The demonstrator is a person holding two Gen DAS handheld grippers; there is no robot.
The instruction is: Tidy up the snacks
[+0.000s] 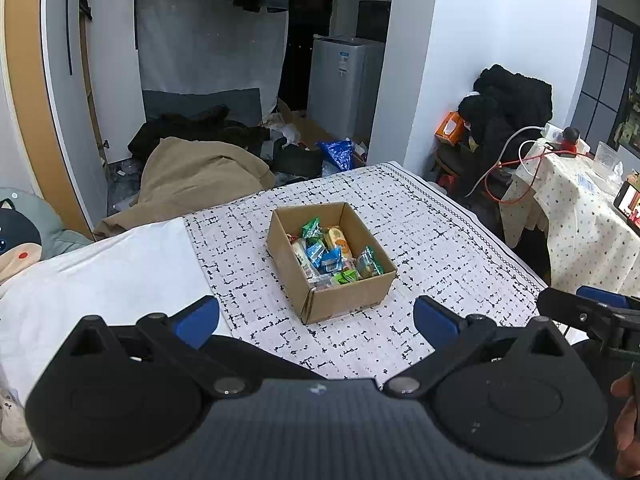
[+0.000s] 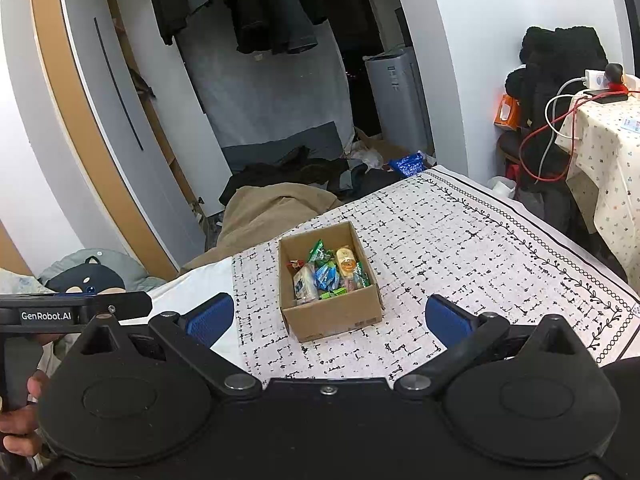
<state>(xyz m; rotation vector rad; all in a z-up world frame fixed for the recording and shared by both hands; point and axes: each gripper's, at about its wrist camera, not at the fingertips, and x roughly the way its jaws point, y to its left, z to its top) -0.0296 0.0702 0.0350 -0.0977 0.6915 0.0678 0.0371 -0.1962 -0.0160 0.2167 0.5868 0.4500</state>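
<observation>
Two claws are hanging back from the cardboard box [image 1: 332,264], and neither one is holding a thing. The left claw [image 1: 316,318] is spread wide, its blue pads [image 1: 198,320] well apart with only patterned cloth showing between them. The right claw [image 2: 330,320] is standing just as wide, empty too, on the near side of the box.

That box is sitting open-topped in the middle of the black-and-white patterned cloth [image 1: 440,240], which is covering what looks like a bed or low counter; which one cannot be told. Inside the box, the snacks [image 1: 332,256] are lying in a loose jumble: green, blue and orange wrappers piled against one another, filling the floor of the box. No snack is lying on the cloth around the box.

Judging by that, the sorting is looking either close to finished or not properly begun; the packets are gathered but hardly tidy. Both claws are hovering well short of the box, so this reads as a pause between grasps.

A next move would be calling for one claw to travel forward over the box's near wall, drop between the walls, and close on a single wrapper without dragging its neighbours. The box is light cardboard, so it could be sliding if nudged.
</observation>
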